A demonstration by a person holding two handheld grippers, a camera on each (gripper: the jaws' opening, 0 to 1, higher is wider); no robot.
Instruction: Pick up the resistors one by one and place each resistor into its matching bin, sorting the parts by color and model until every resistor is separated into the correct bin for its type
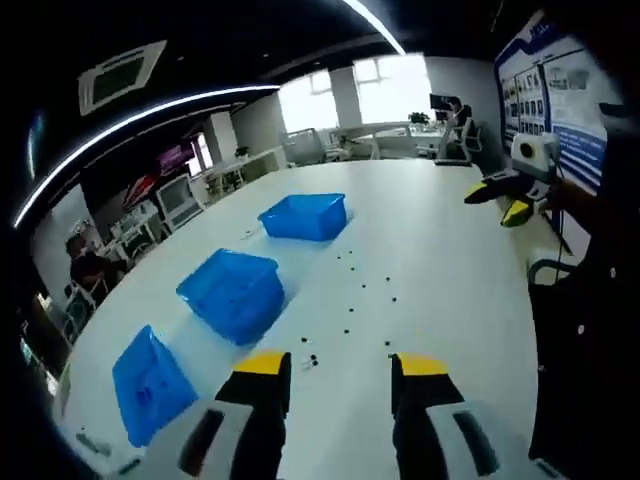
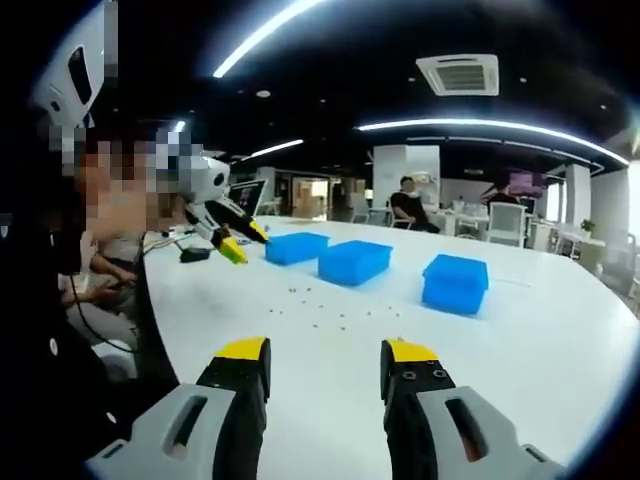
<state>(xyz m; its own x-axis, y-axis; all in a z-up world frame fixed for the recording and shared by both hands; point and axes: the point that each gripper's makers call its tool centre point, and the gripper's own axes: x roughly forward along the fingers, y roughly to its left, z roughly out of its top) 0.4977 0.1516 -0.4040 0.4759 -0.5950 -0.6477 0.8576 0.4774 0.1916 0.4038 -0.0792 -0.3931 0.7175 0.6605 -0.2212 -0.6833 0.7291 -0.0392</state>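
Note:
Several tiny dark resistors [image 1: 352, 290] lie scattered over the white table [image 1: 440, 280]. Three blue bins stand in a row to their left: far [image 1: 305, 215], middle [image 1: 235, 290], near [image 1: 150, 385]. My left gripper [image 1: 342, 368] hangs open above the table's near part, a few resistors [image 1: 310, 358] just beyond its left jaw. My right gripper [image 1: 505, 200] hovers at the table's right edge. In the right gripper view my right gripper [image 2: 326, 352] is open and holds nothing. Beyond it lie the resistors [image 2: 320, 305] and the bins [image 2: 296, 247] [image 2: 354, 261] [image 2: 455, 282], and the left gripper [image 2: 232, 238] is at the left.
A person sits close at the left table edge [image 2: 150, 300], with a dark cable [image 2: 192, 255] lying there. More people [image 2: 405, 208] and desks are at the back of the room. A poster board [image 1: 550, 80] stands at the right.

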